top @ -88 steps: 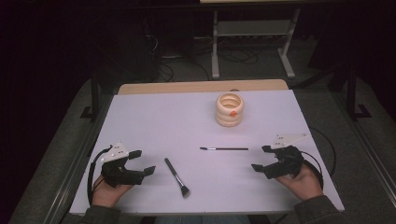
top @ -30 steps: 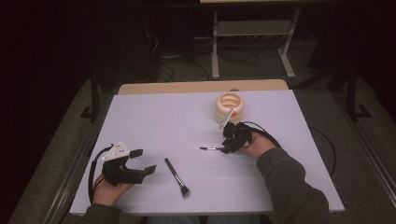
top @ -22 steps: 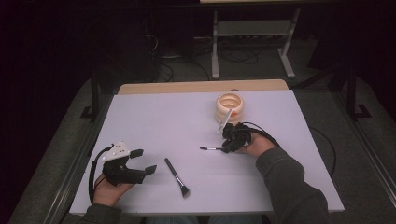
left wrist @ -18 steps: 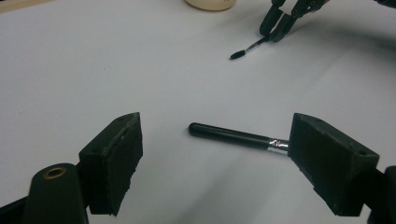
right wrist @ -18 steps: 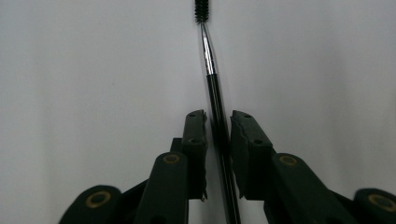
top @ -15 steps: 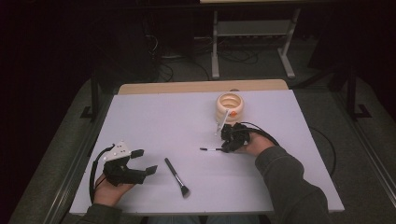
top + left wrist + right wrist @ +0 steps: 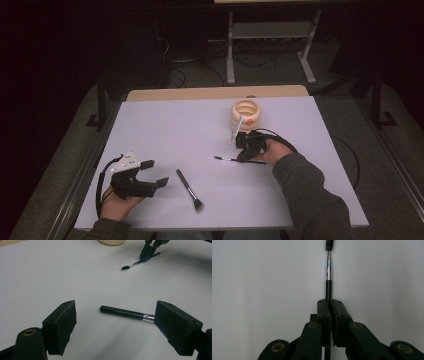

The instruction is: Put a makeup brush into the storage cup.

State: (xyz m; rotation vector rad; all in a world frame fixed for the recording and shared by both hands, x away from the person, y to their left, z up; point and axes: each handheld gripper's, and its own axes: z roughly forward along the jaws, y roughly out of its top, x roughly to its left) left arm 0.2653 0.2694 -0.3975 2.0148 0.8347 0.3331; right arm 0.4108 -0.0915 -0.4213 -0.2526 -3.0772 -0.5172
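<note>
Plainly, right gripper [image 7: 329, 305] clamps unlabelled thin brush [image 7: 328, 277].

We see the left tool [image 7: 113, 325] with its two black jaws standing wide apart above the white counter [image 7: 50, 277]. A thick black brush handle [image 7: 121, 312] lies flat between them, its silver ferrule beside the right-hand jaw. Farther off, the right tool [image 7: 147, 252] is clamped on a thin brush [image 7: 132, 264], near a cream object [image 7: 111, 242] at the top edge.

Right tool [image 7: 246, 152] clamped tight at mid-table; left tool [image 7: 152, 175] rests wide open.
</note>
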